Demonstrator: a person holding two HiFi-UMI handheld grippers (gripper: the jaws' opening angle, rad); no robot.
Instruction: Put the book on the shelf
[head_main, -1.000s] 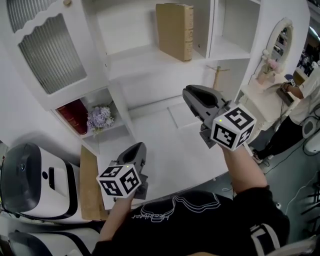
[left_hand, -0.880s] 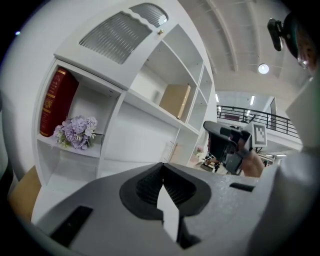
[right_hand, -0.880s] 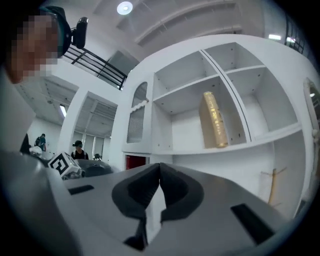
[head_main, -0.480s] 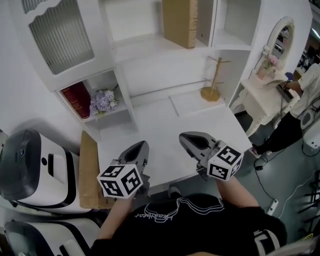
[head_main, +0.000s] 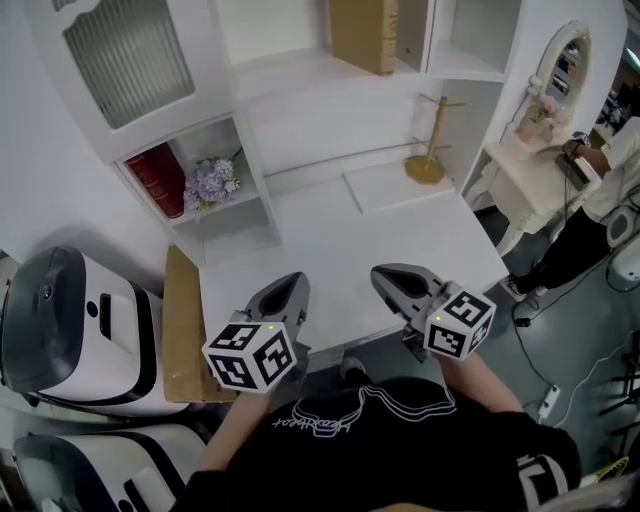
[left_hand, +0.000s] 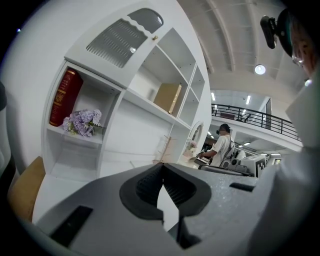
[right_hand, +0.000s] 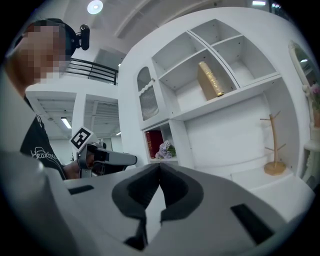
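A tan book (head_main: 362, 30) stands upright on the upper shelf of the white cabinet; it also shows in the left gripper view (left_hand: 168, 98) and the right gripper view (right_hand: 211, 80). My left gripper (head_main: 292, 283) hovers over the front edge of the white desk (head_main: 330, 250), jaws shut and empty (left_hand: 161, 170). My right gripper (head_main: 386, 275) is held beside it, also low by the front edge, shut with nothing between its pads (right_hand: 160, 167). Both are far below the book. The left gripper (right_hand: 107, 159) shows in the right gripper view.
A red book (head_main: 160, 178) and purple flowers (head_main: 212, 183) fill the lower left cubby. A wooden stand (head_main: 428, 160) rests at the desk's back right. A white and black machine (head_main: 60, 330) and a wooden board (head_main: 182, 330) lie left. A person (head_main: 600, 190) stands by a vanity (head_main: 535, 150).
My right gripper has come down and back from near the shelf to the desk's front edge. The left gripper has hardly moved. The view has tilted down.
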